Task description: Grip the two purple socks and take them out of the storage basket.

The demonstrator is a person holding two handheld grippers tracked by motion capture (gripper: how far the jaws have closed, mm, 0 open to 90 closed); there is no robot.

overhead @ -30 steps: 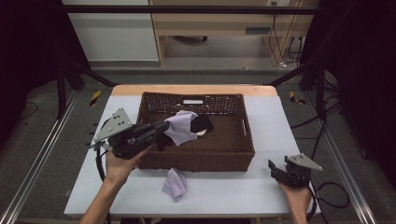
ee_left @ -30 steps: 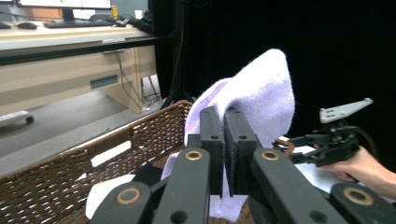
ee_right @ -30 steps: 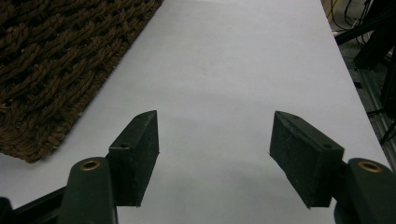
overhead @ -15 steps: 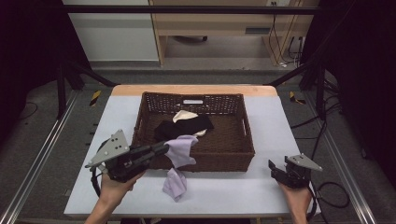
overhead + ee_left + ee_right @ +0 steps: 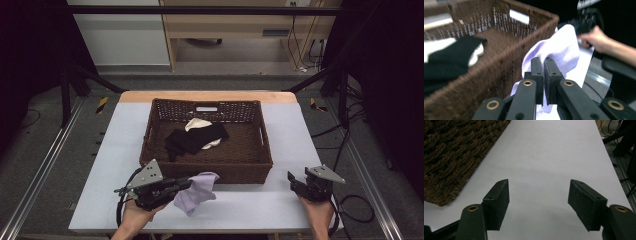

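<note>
My left gripper (image 5: 186, 184) is shut on a lilac cloth (image 5: 197, 191), which hangs low over the table just in front of the brown wicker basket (image 5: 155, 150). In the left gripper view the cloth (image 5: 559, 47) bulges out past the closed jaws of the gripper (image 5: 543, 62), beside the basket's front wall (image 5: 489, 77). Inside the basket lie a black cloth (image 5: 192, 140) and a cream cloth (image 5: 198, 123) partly under it. My right gripper (image 5: 295, 182) rests at the table's front right with its jaws wide apart; in its own view the gripper (image 5: 537, 192) has only bare tabletop between them.
The white table (image 5: 125, 130) ends close behind both hands. The basket's corner (image 5: 454, 157) lies left of the right gripper. A metal frame rail (image 5: 45, 165) runs along the table's left side, and a wooden bench (image 5: 235, 25) stands beyond.
My left gripper has carried the lilac cloth out of the basket, over its front wall and down towards the table front. The right gripper has stayed put.
</note>
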